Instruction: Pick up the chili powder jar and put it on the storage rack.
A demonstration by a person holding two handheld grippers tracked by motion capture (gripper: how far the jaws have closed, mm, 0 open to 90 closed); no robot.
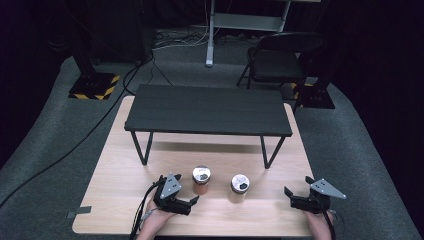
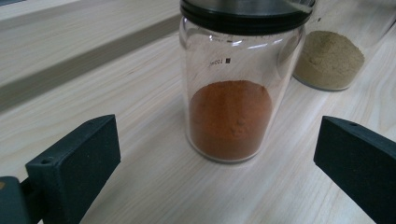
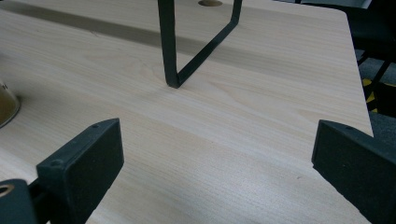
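I see the wooden table (image 1: 125, 195) carrying a black rack (image 1: 207, 109) at its far side. My left gripper (image 1: 192, 201), jaws apart, faces the orange-powder jar (image 1: 201, 180) near centre; my right gripper (image 1: 290, 192) gapes over bare wood.

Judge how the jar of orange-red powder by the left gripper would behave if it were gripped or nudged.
The jar looks like clear glass, so it is probably rigid, smooth and somewhat slippery between the jaws, and breakable if dropped. It is upright and taller than wide, so a push near its black lid might tip it. The powder fills only its lower part, which probably steadies it.
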